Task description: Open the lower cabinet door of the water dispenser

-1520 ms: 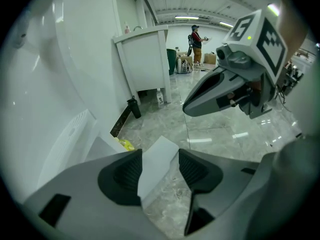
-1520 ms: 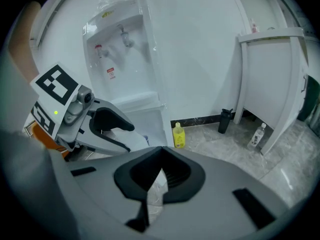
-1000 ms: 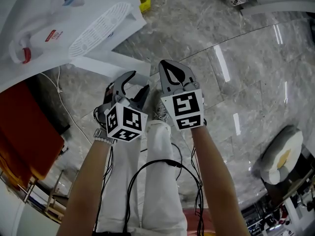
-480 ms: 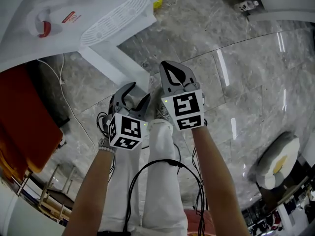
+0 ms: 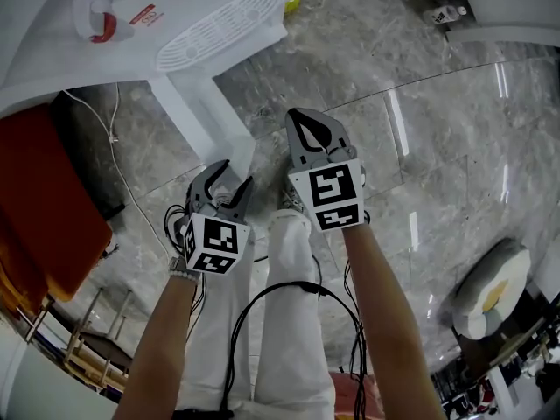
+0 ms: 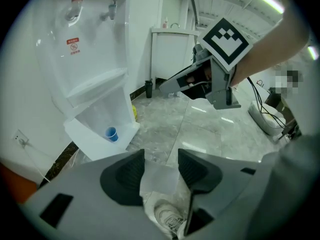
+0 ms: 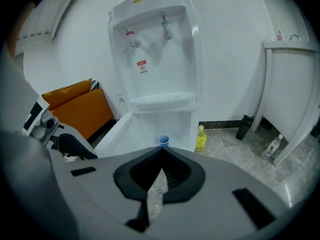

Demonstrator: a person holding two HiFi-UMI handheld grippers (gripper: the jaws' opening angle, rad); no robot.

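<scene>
The white water dispenser stands at the top left, with its lower cabinet door swung out over the floor. Inside the open cabinet sits a blue cup; the cup and the door also show at the left of the left gripper view. My left gripper hangs a little short of the door's free edge, apart from it. Its jaws have just been closing a little but stand open with nothing between them. My right gripper is beside it, shut and empty, pointing at the cabinet.
An orange box stands left of the dispenser. A yellow bottle and a black bottle stand by the wall on its right, next to a white cabinet. The person's white trouser legs and cables lie under the grippers.
My left gripper has drawn back from the door toward the person and rolled somewhat. The right gripper has hardly shifted. The dispenser has slid rightward in the head view.
</scene>
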